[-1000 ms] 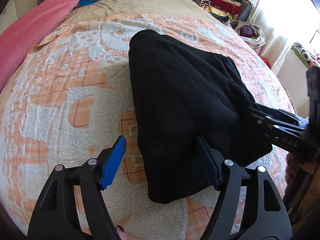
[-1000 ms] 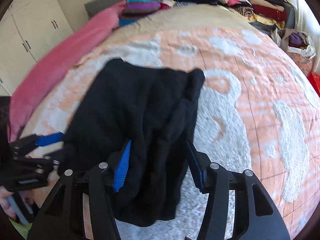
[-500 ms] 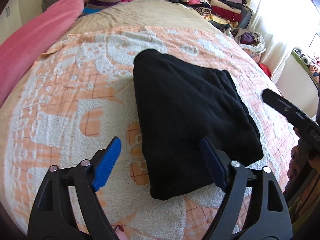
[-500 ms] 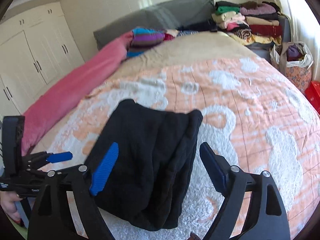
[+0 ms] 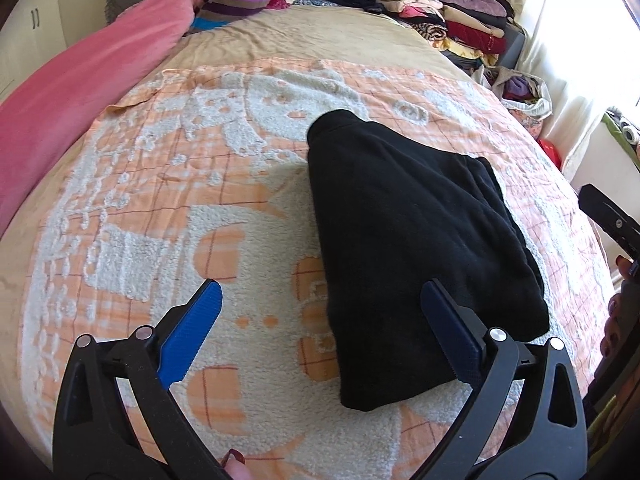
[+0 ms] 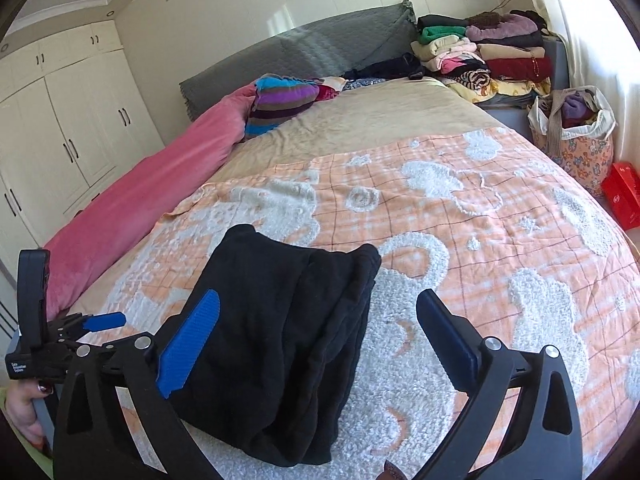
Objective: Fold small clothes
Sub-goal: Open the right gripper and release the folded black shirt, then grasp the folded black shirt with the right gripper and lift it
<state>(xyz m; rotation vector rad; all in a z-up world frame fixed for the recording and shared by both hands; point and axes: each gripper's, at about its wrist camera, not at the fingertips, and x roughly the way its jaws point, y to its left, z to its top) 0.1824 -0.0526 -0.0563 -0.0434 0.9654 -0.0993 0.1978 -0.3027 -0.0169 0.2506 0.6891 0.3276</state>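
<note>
**Folded black garment lying free on the bed, both grippers released**

The black knitted garment (image 5: 412,248), folded into a compact oblong bundle, lies flat on the orange-and-white checked fleecy blanket (image 5: 168,208) that covers the near part of the bed. One short end faces the headboard; the other lies close to the cameras. In the right wrist view the same garment (image 6: 280,344) shows several stacked layers along its right-hand edge.

The left gripper (image 5: 320,336) is above the near end of the garment. Its jaws are opening and stand wide. The left blue pad is over bare blanket; the right pad appears over the garment's near corner, with no cloth pinched between them.

The right gripper (image 6: 318,340) is likewise released, its jaws opening and set wide. The garment's near end is seen between its fingers, with no cloth gripped by either pad. In the left wrist view only a black part of this tool and the fingers holding it show at the right edge.

Surroundings: a long pink plush roll (image 6: 152,200) along the left side of the bed, a striped multicoloured cushion (image 6: 280,102), stacks of folded clothes (image 6: 480,56) near the headboard, and a floral fabric bag (image 6: 576,140) beside the bed.
</note>
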